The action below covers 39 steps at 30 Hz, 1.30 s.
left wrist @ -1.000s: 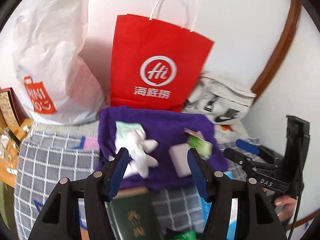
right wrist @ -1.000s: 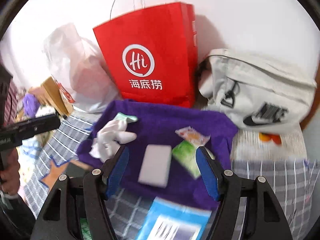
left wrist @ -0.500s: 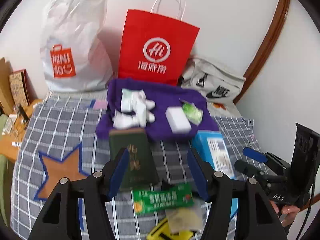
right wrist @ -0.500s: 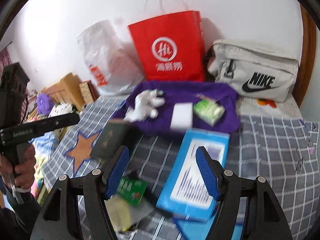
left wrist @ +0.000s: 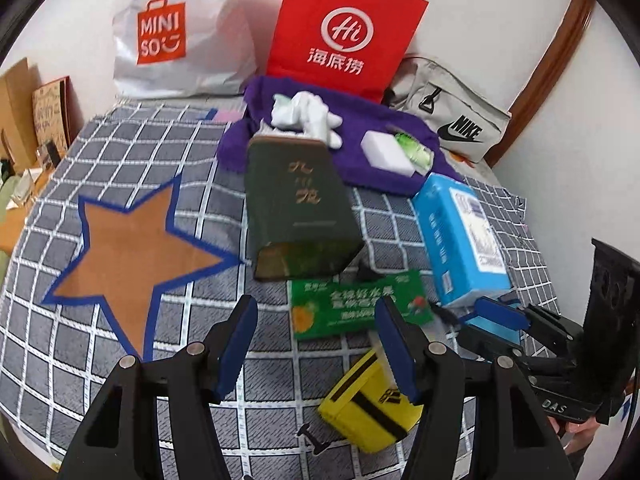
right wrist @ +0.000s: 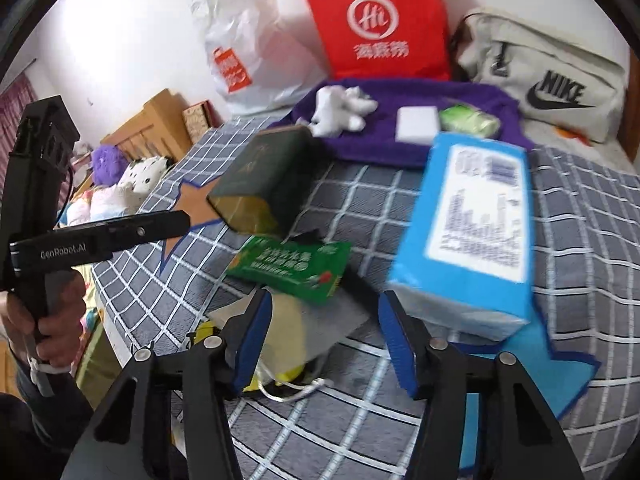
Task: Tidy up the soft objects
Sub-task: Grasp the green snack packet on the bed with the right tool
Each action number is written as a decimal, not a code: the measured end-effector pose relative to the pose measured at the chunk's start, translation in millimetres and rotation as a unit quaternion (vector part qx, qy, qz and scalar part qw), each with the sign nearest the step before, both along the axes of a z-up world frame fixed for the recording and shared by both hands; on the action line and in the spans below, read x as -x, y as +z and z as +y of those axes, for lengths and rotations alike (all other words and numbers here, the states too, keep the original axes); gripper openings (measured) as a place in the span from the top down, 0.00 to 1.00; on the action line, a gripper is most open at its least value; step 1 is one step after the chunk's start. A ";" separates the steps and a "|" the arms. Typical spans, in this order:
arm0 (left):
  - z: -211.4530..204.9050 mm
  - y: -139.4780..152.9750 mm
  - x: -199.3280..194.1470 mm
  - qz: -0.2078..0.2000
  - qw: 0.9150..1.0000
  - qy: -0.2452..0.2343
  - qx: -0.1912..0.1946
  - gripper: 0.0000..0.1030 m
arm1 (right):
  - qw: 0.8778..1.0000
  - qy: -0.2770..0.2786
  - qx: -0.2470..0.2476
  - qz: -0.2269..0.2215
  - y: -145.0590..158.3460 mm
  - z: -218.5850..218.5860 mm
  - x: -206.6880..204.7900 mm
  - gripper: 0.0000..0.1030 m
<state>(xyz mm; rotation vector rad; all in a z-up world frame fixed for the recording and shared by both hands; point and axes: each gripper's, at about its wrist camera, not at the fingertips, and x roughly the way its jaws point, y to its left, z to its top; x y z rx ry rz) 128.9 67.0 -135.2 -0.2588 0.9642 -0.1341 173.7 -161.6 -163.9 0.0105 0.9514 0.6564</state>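
A purple towel lies at the far side of the checked bedspread. On it rest a white soft toy, a white sponge block and a green packet. My left gripper is open and empty, low over the bedspread near a green carton. My right gripper is open and empty, above a pale yellow pouch. It also shows in the left wrist view.
A dark green tin, a blue box and a yellow case lie on the bedspread. A red paper bag, a white plastic bag and a grey Nike bag stand at the back wall.
Both grippers have pulled back from the purple towel toward the near side of the bed. The tin, green carton, blue box and yellow case have come into view. Both stay open.
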 end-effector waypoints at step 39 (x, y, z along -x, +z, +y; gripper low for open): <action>-24.0 -19.3 24.4 0.016 0.999 -0.030 -0.018 0.43 | 0.992 -0.126 -0.008 0.018 -7.8 -111.1 61.7 0.87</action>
